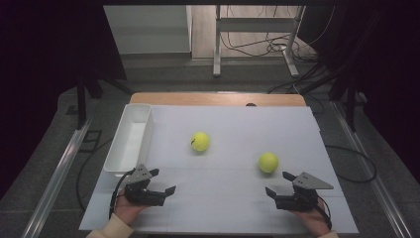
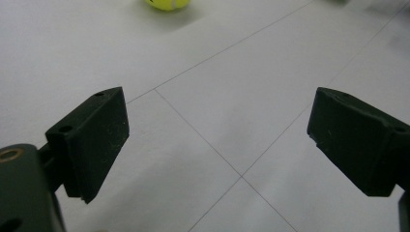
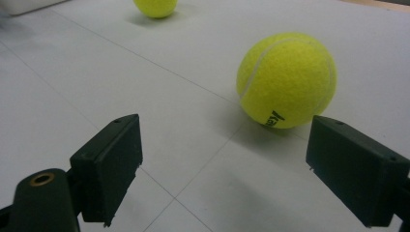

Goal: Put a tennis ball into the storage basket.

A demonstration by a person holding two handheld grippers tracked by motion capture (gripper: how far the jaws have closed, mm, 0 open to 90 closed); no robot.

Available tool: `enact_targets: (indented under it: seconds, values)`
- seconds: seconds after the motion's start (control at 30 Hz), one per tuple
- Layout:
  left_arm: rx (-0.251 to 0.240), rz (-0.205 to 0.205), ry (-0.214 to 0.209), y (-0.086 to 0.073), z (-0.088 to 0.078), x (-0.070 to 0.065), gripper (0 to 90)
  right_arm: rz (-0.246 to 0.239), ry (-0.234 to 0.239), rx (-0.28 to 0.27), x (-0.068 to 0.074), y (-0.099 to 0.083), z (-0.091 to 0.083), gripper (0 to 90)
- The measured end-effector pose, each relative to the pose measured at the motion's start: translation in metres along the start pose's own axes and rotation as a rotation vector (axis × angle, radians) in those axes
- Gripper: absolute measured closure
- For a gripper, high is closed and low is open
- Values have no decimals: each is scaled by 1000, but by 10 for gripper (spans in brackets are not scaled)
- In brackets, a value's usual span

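Two yellow tennis balls lie on the white table top. One ball rests near the middle; its lower edge peeks in at the top of the left gripper view. The other ball sits to the right, large and close in the right gripper view, just beyond the right-hand jaw. My left gripper is held low at the front left, jaws wide apart, open and empty. My right gripper is at the front right, open too, a short way in front of the nearer ball.
A long white tray stands along the left edge of the table, just beyond the left gripper. The far ball appears at the top of the right gripper view. Past the table's wooden far edge are floor cables and a metal stand.
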State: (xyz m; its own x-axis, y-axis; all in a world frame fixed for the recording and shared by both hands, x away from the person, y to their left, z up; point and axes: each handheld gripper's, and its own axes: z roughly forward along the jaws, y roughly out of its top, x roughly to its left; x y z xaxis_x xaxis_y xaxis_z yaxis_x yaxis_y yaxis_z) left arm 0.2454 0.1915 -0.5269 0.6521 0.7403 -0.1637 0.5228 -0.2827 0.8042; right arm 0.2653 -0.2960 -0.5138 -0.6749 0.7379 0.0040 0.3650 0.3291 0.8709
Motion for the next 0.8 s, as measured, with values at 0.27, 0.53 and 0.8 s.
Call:
enact_targets:
  seconds: [0.27,0.53,0.8]
  values:
    - [3,-5,11,0,0,-1,86,-2,14,9,-1,-1,3,133]
    - [3,10,18,2,1,-4,85,4,20,-3,-3,-3,1,133]
    - [-1,6,27,0,-1,-3,85,-10,27,1,0,-1,2,134]
